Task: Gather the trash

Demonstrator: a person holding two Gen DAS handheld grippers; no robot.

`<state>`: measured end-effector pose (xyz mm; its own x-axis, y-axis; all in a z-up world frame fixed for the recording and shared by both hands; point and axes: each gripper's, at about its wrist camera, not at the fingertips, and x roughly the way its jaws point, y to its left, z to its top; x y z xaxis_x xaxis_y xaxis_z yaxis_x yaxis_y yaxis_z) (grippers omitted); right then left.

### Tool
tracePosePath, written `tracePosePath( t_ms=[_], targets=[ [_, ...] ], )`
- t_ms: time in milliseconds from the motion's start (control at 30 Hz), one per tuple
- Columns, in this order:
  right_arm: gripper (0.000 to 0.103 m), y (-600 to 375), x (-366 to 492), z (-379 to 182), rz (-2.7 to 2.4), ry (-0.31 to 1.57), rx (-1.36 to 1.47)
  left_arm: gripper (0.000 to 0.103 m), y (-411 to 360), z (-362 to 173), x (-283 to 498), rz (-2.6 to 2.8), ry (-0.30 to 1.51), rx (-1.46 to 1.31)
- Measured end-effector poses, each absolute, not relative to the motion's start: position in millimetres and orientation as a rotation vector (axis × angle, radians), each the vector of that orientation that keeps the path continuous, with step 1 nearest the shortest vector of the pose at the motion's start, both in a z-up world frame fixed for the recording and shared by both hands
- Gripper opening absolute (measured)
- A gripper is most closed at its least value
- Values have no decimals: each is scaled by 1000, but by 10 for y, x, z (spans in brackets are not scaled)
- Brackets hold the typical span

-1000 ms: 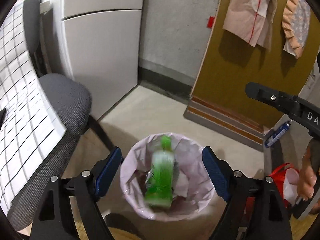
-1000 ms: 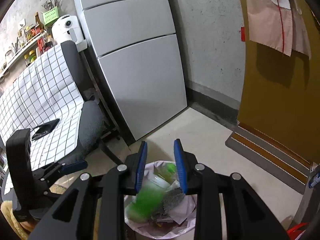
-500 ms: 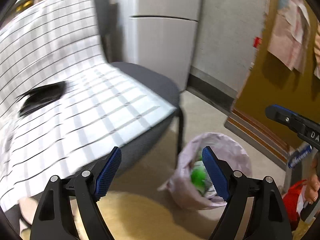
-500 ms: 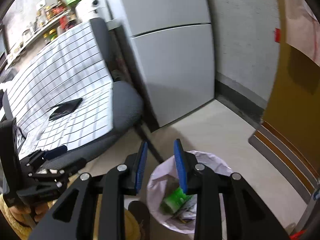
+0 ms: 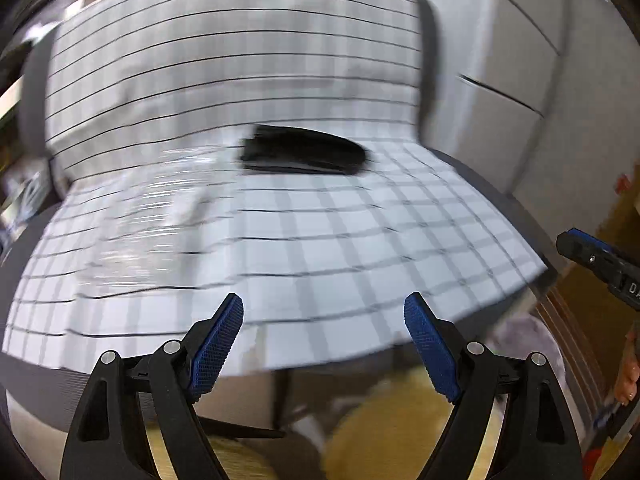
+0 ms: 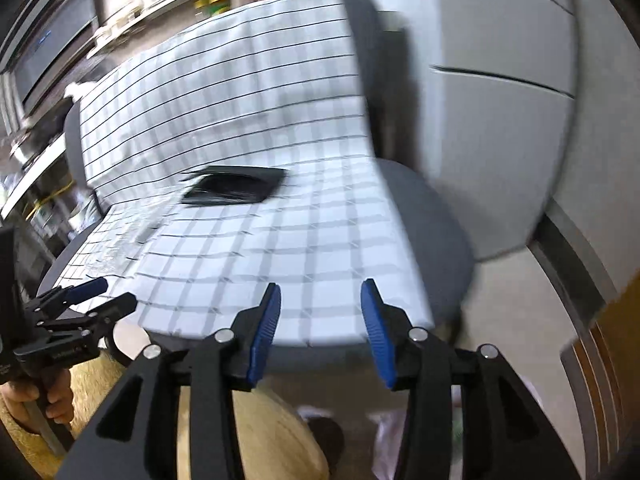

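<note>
Where bin was, checked cloth (image 5: pixel 320 240) on chair (image 6: pixel 436 240).

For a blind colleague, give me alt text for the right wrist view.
Open right gripper, nothing between its fingers, faces a grey chair draped in white checked cloth, where a black tray lies. The left gripper shows at far left.

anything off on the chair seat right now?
Yes. A flat black tray and crumpled clear plastic lie loose on the checked cloth over the chair, litter rather than seat items. Motion blur hides details. Both grippers, left and right, are open and empty.
</note>
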<state>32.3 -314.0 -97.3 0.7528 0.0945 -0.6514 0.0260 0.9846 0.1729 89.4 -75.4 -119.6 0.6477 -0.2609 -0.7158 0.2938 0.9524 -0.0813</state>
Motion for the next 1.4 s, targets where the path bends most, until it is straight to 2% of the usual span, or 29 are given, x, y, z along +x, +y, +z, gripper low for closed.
tracePosePath(
  t_ms=[333, 600, 633, 700, 800, 1167, 1233, 1300, 1400],
  targets=[
    [42, -2619, 1727, -1200, 110, 789, 86, 83, 138, -1064, 1323, -69, 784, -27],
    [41, -2572, 2553, -1570, 109, 867, 117, 83, 432, -1132, 1600, 9, 808, -44],
    [39, -2566, 2625, -1590, 108, 867, 118, 83, 450, -1148, 1619, 9, 811, -46],
    [17, -2574, 2694, -1598, 112, 871, 138, 83, 453, -1160, 1619, 8, 817, -47],
    [11, -2547, 2673, -1562, 80, 870, 130, 83, 445, -1181, 1581, -1, 825, -48],
    [12, -2315, 1430, -1399, 88, 937, 213, 83, 307, -1056, 1224, -61, 787, -49],
    [15, -2217, 1222, -1401, 145, 957, 222, 83, 287, -1030, 1149, -67, 778, -45],
    [27, -2085, 1028, -1358, 238, 958, 217, 83, 285, -1010, 1076, -68, 768, -41],
    [38, -1964, 794, -1233, 383, 930, 194, 83, 329, -1001, 982, -59, 761, -43]
  ],
)
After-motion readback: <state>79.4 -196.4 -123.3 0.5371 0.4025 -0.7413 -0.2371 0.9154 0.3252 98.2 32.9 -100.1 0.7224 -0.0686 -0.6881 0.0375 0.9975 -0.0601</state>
